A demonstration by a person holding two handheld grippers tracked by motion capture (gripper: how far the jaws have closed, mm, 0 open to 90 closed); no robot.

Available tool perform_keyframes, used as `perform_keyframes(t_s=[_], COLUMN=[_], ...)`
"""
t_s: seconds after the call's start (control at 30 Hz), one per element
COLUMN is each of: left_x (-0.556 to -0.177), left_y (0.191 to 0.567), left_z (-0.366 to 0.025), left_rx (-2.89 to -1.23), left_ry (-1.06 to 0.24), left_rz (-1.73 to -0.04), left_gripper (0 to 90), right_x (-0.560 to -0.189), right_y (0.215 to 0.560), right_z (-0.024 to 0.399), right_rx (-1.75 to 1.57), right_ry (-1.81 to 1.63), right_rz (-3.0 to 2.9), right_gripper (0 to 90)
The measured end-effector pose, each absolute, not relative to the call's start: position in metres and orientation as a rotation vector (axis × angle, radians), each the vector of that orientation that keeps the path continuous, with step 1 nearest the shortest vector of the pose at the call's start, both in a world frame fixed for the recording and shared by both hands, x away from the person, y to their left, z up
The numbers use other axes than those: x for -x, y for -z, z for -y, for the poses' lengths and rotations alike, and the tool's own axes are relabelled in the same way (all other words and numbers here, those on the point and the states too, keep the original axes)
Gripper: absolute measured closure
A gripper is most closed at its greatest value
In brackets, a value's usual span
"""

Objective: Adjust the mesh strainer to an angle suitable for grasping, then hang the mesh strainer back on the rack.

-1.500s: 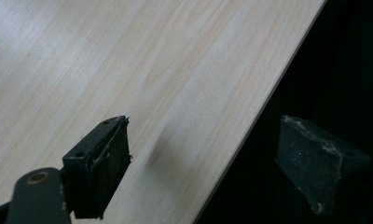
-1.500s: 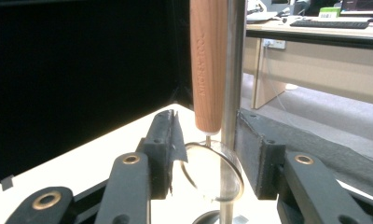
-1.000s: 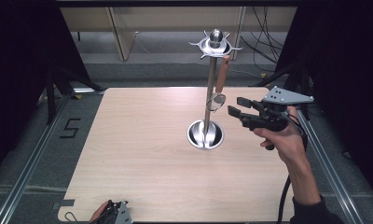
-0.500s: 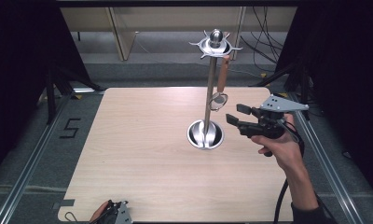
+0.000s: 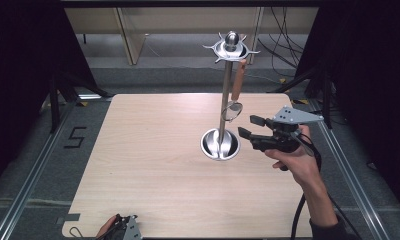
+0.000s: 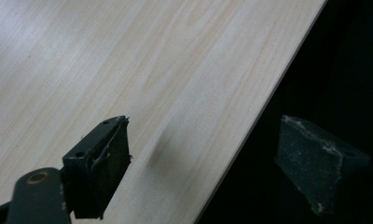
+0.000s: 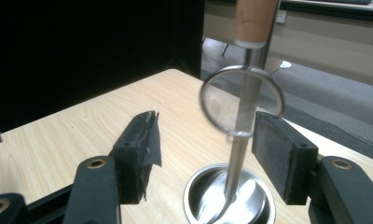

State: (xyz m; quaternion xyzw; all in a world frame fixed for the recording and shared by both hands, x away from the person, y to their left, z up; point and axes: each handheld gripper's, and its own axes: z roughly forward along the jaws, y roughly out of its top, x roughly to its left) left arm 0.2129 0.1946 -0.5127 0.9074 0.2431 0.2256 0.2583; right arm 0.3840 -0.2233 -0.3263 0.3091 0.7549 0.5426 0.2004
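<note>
Steel stand [image 5: 224, 107], wooden-handled strainer [image 5: 233, 110] hanging, dished base [image 5: 220, 145] empty

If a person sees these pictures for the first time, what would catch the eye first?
Probably the tall metal stand right of the table's middle, with a wooden-handled strainer hanging from its top. Just right of it, the right hand-held gripper points at the strainer, jaws open and empty.

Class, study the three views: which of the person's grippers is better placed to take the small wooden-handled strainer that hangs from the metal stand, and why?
Right. The right gripper sits beside the tall metal stand, jaws open toward the hanging wooden-handled strainer. The left gripper rests at the pale wooden table's near edge, far from it.
</note>
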Motion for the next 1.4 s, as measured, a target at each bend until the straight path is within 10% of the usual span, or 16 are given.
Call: perform_keyframes(t_s=[1.4], left_x=[-0.214], left_y=[0.51], left_z=[-0.194], left_rx=[-2.47], left_ry=[-0.578], left_rz=[-0.631], left_gripper=[16.8], right_x=[-0.367], right_y=[0.39], right_z=[0.203], right_rx=[-0.848], right_ry=[-1.363], right_rz=[-2.321], right_gripper=[36.7])
